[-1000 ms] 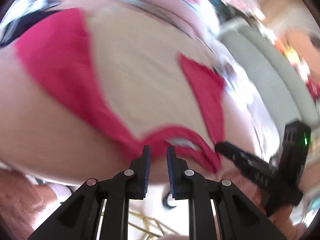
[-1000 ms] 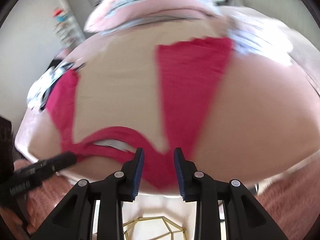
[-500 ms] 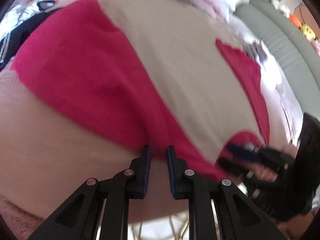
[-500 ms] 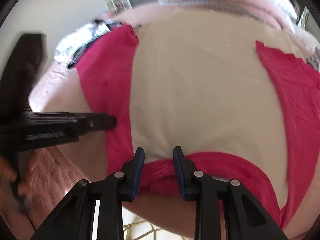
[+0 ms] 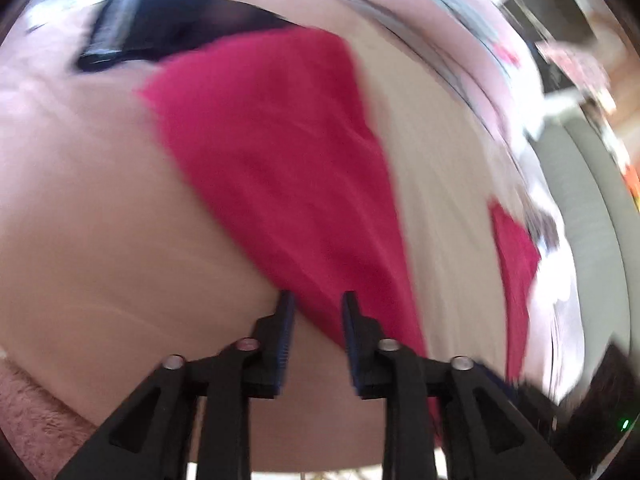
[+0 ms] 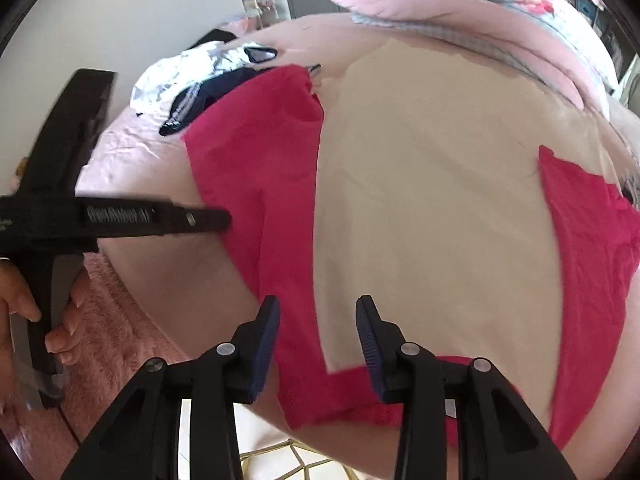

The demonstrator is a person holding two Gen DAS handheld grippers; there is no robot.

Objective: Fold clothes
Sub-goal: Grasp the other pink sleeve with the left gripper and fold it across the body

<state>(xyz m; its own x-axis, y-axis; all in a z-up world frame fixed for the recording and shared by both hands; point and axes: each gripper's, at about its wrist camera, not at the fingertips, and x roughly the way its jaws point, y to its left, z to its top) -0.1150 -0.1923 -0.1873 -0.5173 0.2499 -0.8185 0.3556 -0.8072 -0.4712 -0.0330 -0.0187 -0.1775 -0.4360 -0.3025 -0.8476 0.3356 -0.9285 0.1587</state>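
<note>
While your left gripper (image 5: pixel 316 304) hovers over the bed, its blue-padded fingers stand a narrow gap apart with nothing pinched between them, and the near edge of the red sleeve (image 5: pixel 280 168) sits right ahead of the tips. That's the raglan shirt (image 6: pixel 420 208), cream body with red sleeves, spread flat on the pink bedsheet (image 5: pixel 80 240); from the left wrist view it runs up and away to the right of your fingers, though the picture is badly smeared. Past the sleeve's far end, up and to the left, lies a dark garment (image 5: pixel 160 32).

Over on your right gripper (image 6: pixel 316 312), the jaws are spread wide and empty. Directly between and beyond the fingertips you've got the seam where red sleeve meets cream body, and the red collar band (image 6: pixel 420 376) curves just behind the right fingertip (image 6: pixel 366 320). The other red sleeve (image 6: pixel 592 248) lies well off to the right.

Look left in that same view: the left gripper (image 6: pixel 224 218) reaches in from the side, its tip at the outer edge of the sleeve, with your hand (image 6: pixel 24 308) wrapped round the handle. Whether that tip touches the fabric, I can't tell. Far ahead, a folded pink quilt (image 6: pixel 460 12) sits at the top of the bed.
</note>
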